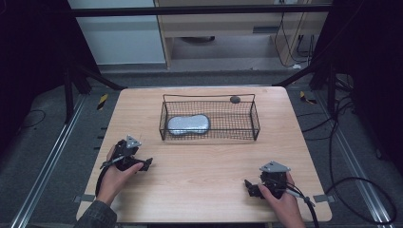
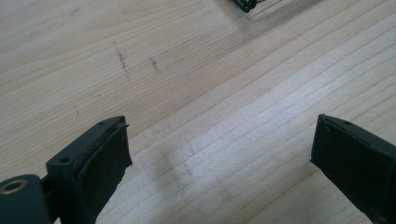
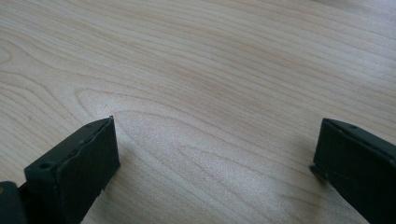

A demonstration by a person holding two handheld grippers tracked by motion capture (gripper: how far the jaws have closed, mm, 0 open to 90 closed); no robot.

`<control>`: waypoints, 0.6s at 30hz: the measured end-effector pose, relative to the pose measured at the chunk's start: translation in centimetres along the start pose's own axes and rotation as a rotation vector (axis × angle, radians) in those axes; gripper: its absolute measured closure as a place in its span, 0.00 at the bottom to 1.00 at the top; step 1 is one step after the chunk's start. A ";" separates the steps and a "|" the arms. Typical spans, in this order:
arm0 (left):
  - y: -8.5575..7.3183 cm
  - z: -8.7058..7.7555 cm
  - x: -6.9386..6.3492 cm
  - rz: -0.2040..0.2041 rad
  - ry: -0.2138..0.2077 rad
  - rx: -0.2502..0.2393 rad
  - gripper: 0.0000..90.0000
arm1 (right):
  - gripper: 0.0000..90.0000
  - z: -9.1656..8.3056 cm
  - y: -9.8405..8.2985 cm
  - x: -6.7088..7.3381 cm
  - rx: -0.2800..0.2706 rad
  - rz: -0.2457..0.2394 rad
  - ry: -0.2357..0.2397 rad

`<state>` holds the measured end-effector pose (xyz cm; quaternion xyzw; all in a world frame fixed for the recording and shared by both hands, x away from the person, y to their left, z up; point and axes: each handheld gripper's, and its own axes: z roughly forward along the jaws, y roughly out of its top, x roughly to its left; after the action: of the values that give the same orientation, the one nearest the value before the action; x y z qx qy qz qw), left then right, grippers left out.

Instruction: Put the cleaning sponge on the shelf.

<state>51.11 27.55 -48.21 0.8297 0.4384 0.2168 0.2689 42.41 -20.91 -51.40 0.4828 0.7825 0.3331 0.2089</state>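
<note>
Black wire basket (image 1: 209,118) sits at the table's (image 1: 199,190) far middle, a silvery pouch (image 1: 188,124) lying in its left half. Left gripper (image 1: 145,164) and right gripper (image 1: 250,186) rest on the near table — both jaws spread wide, holding nothing.

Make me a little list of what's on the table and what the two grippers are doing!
table: wooden
basket: black wire, far middle of table
in basket: silvery pouch, at its left end
behind basket: small dark object
left gripper: open, holding nothing
right gripper: open, holding nothing
</note>
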 end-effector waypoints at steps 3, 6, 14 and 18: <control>-0.1 0.4 0.4 -0.013 -0.001 0.004 0.04 | 0.00 0.0 0.0 0.0 0.000 0.000 0.000; -0.2 0.8 0.9 -0.041 0.005 0.004 0.04 | 0.00 0.0 0.0 0.0 0.000 0.000 0.000; -0.3 1.6 1.1 -0.071 -0.002 -0.009 0.04 | 0.00 0.0 0.0 0.0 0.000 0.000 0.000; -0.4 2.0 0.9 -0.073 -0.005 -0.014 0.03 | 0.00 0.0 0.0 0.0 0.000 0.000 0.000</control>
<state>52.60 27.99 -49.88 0.8118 0.4663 0.2078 0.2835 42.41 -20.91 -51.40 0.4829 0.7825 0.3331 0.2089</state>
